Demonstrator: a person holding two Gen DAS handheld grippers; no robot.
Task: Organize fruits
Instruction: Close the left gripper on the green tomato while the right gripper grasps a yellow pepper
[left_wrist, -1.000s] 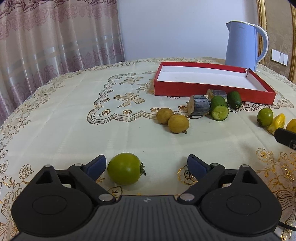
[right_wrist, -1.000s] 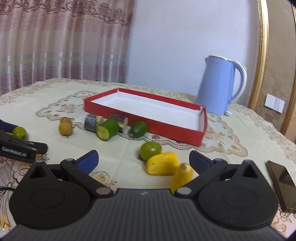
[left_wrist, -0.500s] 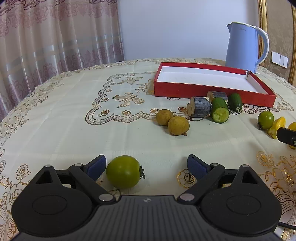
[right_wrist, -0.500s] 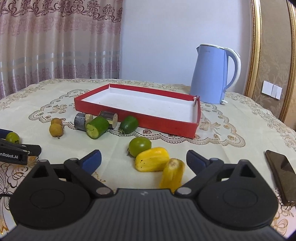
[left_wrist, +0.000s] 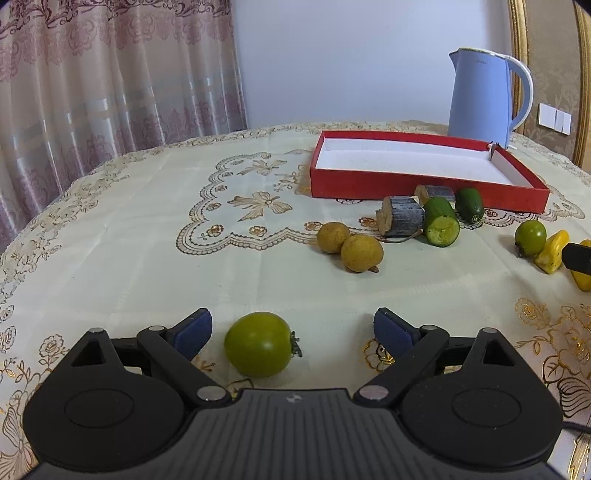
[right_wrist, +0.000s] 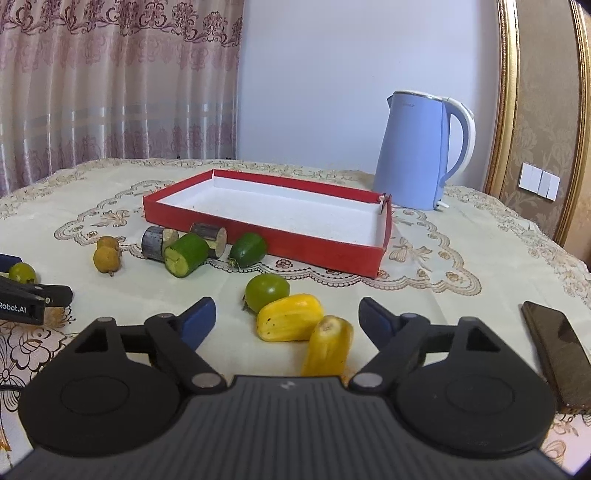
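My left gripper (left_wrist: 293, 326) is open, with a green tomato (left_wrist: 258, 344) on the cloth between its fingers, nearer the left one. My right gripper (right_wrist: 287, 315) is open around two yellow fruit pieces (right_wrist: 289, 322) (right_wrist: 328, 345); another green tomato (right_wrist: 267, 291) lies just beyond them. A red tray (left_wrist: 424, 184) with a white inside stands empty at the back, also in the right wrist view (right_wrist: 266, 236). In front of it lie two brown longans (left_wrist: 361, 253), two grey wood-like stubs (left_wrist: 400, 215) and two green fruits (left_wrist: 440, 221).
A blue kettle (right_wrist: 419, 155) stands behind the tray's right end. A black phone (right_wrist: 559, 343) lies on the cloth at the right. The left gripper shows at the left edge of the right wrist view (right_wrist: 26, 295). Curtains hang behind the round table.
Both grippers have tilted and shifted slightly; the right view now sits lower and nearer the yellow pieces. The fruits have not moved. Both stay open.
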